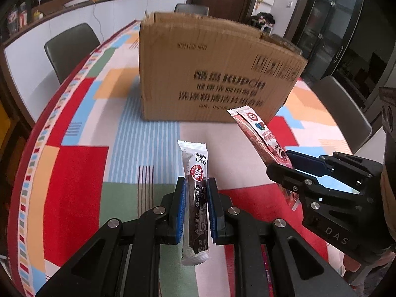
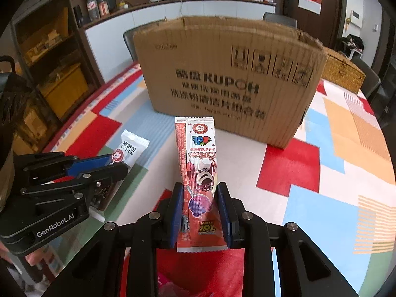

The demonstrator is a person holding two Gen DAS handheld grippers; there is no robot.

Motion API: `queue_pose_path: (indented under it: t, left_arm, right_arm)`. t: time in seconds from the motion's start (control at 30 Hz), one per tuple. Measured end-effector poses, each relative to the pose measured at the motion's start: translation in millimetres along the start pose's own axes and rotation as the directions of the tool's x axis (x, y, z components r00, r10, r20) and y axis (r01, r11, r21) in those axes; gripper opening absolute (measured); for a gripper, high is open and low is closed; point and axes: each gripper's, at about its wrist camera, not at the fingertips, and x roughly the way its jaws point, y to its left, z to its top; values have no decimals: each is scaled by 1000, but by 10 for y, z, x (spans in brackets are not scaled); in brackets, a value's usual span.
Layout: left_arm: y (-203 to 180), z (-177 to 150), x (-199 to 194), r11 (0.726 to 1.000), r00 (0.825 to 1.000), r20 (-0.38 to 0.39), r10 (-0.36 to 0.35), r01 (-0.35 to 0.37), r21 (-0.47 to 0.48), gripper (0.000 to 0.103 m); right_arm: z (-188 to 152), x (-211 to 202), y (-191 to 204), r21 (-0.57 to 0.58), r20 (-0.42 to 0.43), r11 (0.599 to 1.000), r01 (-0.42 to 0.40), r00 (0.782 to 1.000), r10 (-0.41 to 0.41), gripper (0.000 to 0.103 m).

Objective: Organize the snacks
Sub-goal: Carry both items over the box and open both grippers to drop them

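Snacks sit in both claws: the left claw (image 1: 195,193) is clamped on a dark-and-white LYFEN snack stick (image 1: 196,198), its blue pads (image 1: 182,212) pressing both sides, the wrapper's white top poking out past the fingertips. The right claw (image 2: 200,203) is closed on a pink Toy Story snack packet (image 2: 198,173), which stands nearly upright between its pads. Each claw shows beside the other, both held above the surface (image 1: 81,173), which wears a colourful patchwork cloth. Ahead of both claws stands a large cardboard box (image 1: 210,74) printed KUPOH. Beyond the surface, dark chairs (image 1: 71,47) stand around it.
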Motion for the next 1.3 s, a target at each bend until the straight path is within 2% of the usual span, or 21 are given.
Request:
queue_pose_path:
  t: [0.4,0.8,1.3]
  left_arm:
    - [-127,257,-385,999,992,125,-21,17,33,17]
    - [-177,633,-677,999,969,247,-26,14,48,17]
    - [-157,1187,-760,996,943,333,-2,-27,82,17]
  right_arm:
    - [237,-391,10,20,135,1000,5,991,-7,28]
    - [550,-689,-55,45,253,999,22,967,-33,28]
    - [1034,-809,-157,40,332,998,45,942,-56,28]
